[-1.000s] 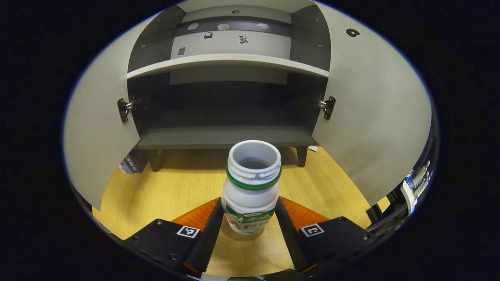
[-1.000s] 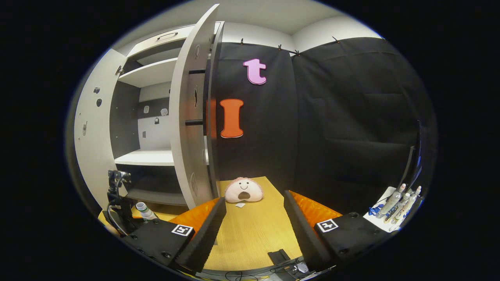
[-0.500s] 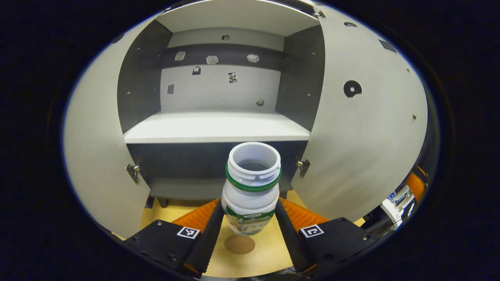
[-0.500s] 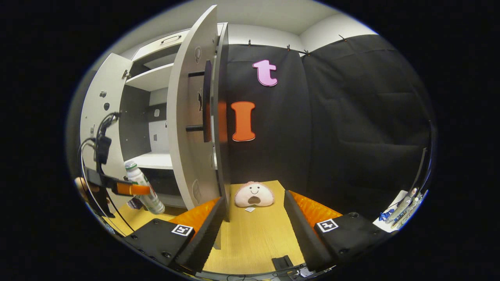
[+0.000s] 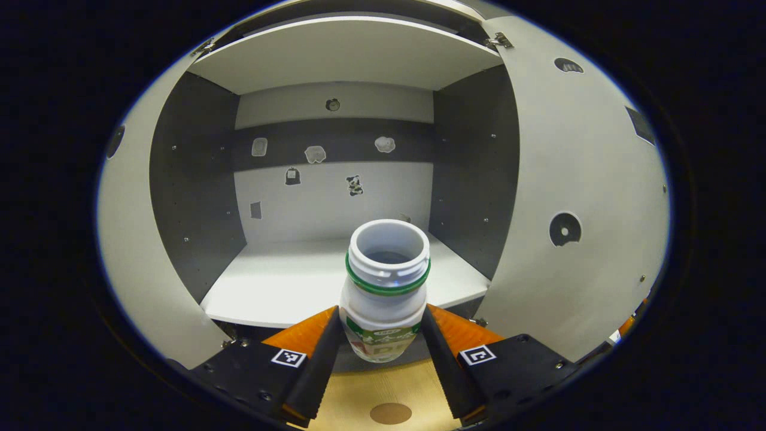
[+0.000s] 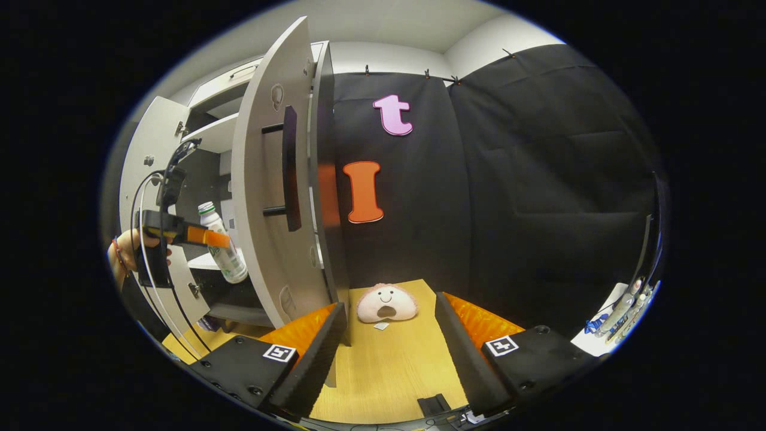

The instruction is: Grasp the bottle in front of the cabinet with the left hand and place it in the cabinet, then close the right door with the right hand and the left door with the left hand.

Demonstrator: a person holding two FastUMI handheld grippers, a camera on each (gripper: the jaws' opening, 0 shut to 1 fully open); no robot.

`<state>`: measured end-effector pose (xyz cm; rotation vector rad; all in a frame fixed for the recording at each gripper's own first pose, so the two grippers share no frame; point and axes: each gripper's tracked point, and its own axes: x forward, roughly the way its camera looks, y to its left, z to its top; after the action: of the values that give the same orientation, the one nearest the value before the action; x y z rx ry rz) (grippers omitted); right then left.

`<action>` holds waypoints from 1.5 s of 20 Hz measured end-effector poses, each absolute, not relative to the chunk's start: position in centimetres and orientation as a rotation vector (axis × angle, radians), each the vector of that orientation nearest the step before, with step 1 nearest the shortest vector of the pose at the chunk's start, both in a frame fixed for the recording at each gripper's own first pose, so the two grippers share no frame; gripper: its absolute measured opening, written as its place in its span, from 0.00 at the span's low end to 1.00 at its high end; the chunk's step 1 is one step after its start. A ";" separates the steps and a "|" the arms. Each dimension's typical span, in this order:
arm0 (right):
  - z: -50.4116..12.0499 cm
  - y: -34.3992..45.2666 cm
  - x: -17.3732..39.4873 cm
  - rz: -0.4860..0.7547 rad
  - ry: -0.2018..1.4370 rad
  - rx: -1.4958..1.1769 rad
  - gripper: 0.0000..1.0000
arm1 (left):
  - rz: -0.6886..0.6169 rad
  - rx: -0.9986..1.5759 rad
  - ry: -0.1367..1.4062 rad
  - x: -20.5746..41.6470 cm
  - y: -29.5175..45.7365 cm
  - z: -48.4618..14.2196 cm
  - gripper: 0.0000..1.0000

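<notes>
clamping the bottle between both fingers, the left gripper holds it upright and off the table, just in front of the cabinet shelf's front edge. both cabinet doors stand open. the right gripper hangs with fingers spread and unloaded, right of the cabinet, seemingly well short of the right door.

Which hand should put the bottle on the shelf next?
Probably the left. The left gripper already holds the bottle up in front of the white cabinet shelf. The right gripper is open, off beside the right door.
</notes>
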<state>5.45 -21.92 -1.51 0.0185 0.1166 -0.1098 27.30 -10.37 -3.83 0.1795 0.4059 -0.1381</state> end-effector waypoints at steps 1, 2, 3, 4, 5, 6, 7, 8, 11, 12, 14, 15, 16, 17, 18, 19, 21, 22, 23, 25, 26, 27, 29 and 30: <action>-1.3 -22.2 5.3 -0.116 0.114 0.018 0.99 | -0.135 0.177 0.395 28.4 -10.3 -3.7 0.79; -1.2 -22.5 5.2 -0.123 0.108 0.023 0.99 | -0.131 0.174 0.387 29.5 -10.2 -3.4 0.79; -1.1 -22.7 5.1 -0.131 0.102 0.029 0.98 | -0.125 0.172 0.386 30.4 -10.0 -3.4 0.78; -1.1 -22.9 5.1 -0.137 0.098 0.035 0.99 | -0.118 0.169 0.383 31.2 -9.7 -3.5 0.79; -0.9 -22.9 5.3 -0.142 0.097 0.039 0.99 | -0.110 0.163 0.385 32.0 -9.5 -3.7 0.79; -0.7 -22.9 5.5 -0.147 0.097 0.041 0.99 | -0.108 0.154 0.385 32.5 -9.5 -3.9 0.78; -0.6 -23.0 5.7 -0.152 0.099 0.040 0.99 | -0.107 0.135 0.387 33.1 -9.4 -4.3 0.78; -0.8 -23.0 5.8 -0.158 0.102 0.039 0.99 | -0.115 0.111 0.395 33.1 -9.6 -4.7 0.66; -1.1 -22.9 5.9 -0.164 0.111 0.040 0.99 | -0.098 0.093 0.464 33.0 -8.8 -8.0 0.45; -1.4 -22.7 5.9 -0.161 0.122 0.039 0.99 | -0.088 0.095 0.400 34.1 -8.7 -7.0 0.46; -1.6 -22.4 6.0 -0.162 0.131 0.034 0.98 | -0.116 0.105 0.424 34.0 -9.8 -7.6 0.44; -1.6 -22.5 5.9 -0.165 0.129 0.032 0.98 | -0.129 0.141 0.424 34.6 -10.1 -7.7 0.45; -1.6 -22.5 5.8 -0.168 0.129 0.034 0.99 | -0.135 0.178 0.434 35.0 -10.2 -7.9 0.44; -1.7 -22.4 6.0 -0.170 0.130 0.037 0.99 | -0.131 0.209 0.428 35.3 -10.4 -7.9 0.45; -1.8 -22.4 6.0 -0.173 0.133 0.041 0.99 | -0.128 0.229 0.418 35.7 -10.7 -7.8 0.46; -2.0 -22.5 5.8 -0.177 0.139 0.045 0.99 | -0.121 0.235 0.406 36.5 -11.1 -7.9 0.45; -2.0 -22.8 5.6 -0.195 0.137 0.048 0.99 | -0.122 0.243 0.388 38.8 -11.6 -8.3 0.46; -2.0 -23.0 5.4 -0.206 0.135 0.048 0.99 | -0.122 0.244 0.378 39.6 -11.9 -8.5 0.46; -1.9 -23.4 5.2 -0.216 0.134 0.050 0.99 | -0.120 0.245 0.377 40.5 -12.1 -8.5 0.46; -1.3 -23.6 5.0 -0.226 0.123 0.061 0.99 | -0.109 0.219 0.385 41.5 -12.5 -8.5 0.46; -0.9 -23.7 5.1 -0.229 0.114 0.063 0.98 | -0.107 0.200 0.377 41.7 -12.9 -8.0 0.46; -0.6 -23.8 5.3 -0.233 0.104 0.059 0.98 | -0.109 0.190 0.353 41.7 -13.2 -7.1 0.46; -0.1 -23.7 5.6 -0.236 0.092 0.044 0.98 | -0.106 0.209 0.290 41.7 -13.3 -4.9 0.49; -0.1 -23.4 5.9 -0.233 0.090 0.037 0.99 | -0.109 0.225 0.273 41.4 -13.4 -4.3 0.51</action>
<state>5.91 -23.42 -0.08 0.0367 0.0900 -0.2331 41.41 -13.39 -4.30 0.2249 0.2727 -0.1092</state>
